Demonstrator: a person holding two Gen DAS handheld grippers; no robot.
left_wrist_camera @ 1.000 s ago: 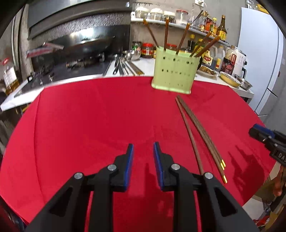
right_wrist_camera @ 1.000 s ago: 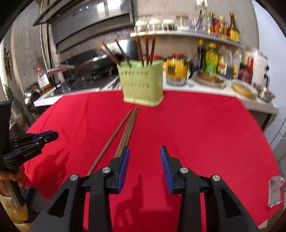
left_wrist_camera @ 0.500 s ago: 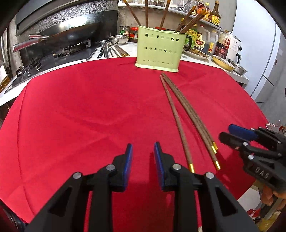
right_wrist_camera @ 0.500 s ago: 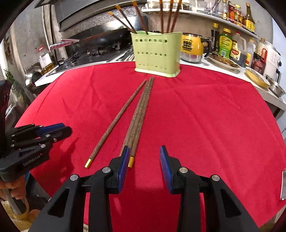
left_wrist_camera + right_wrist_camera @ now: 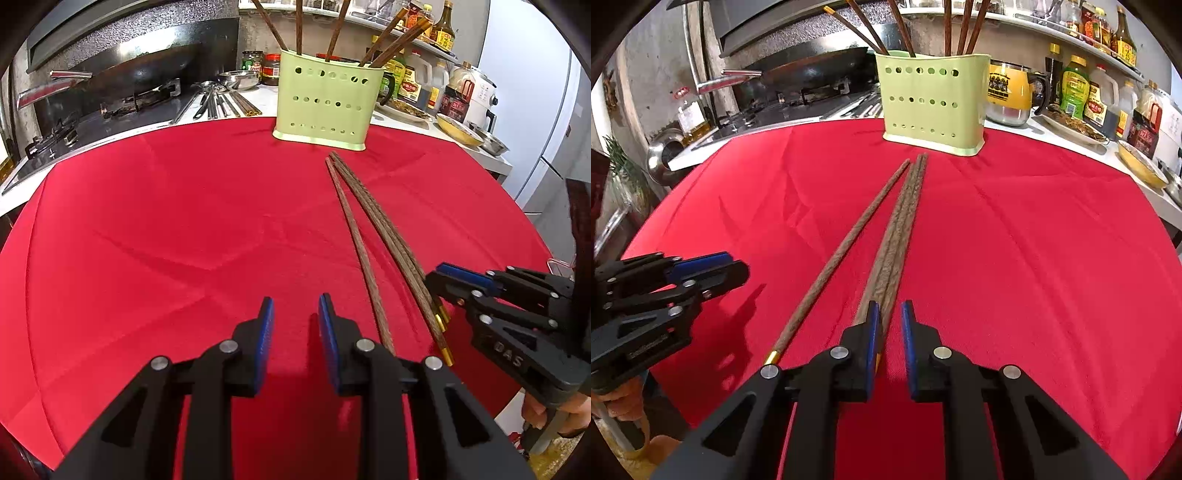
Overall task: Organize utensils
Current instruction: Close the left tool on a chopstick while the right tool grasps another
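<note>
Three long brown chopsticks lie on the red tablecloth (image 5: 1034,258): a close pair (image 5: 905,218) (image 5: 380,221) and a single one (image 5: 842,254) (image 5: 354,236) to its left. Their far tips point at the green holder (image 5: 931,103) (image 5: 325,99), which has several chopsticks standing in it. My right gripper (image 5: 890,310) (image 5: 436,280) is low over the pair's gold-capped near ends. Its jaws are closing, with a chopstick end against the left pad and red cloth still showing in the gap. My left gripper (image 5: 295,306) (image 5: 738,266) hovers left of the single chopstick, narrowly open and holding nothing.
Behind the table runs a counter with a wok (image 5: 140,74) on the stove, loose metal utensils (image 5: 214,103), a yellow mug (image 5: 1008,92), sauce bottles (image 5: 413,81) and a yellow bowl (image 5: 458,129). The table's rounded front edge is just under both grippers.
Both grippers have come forward and down toward the cloth. The right one has reached the pair's gold ends and its jaws have narrowed. The left gripper's gap looks unchanged.
</note>
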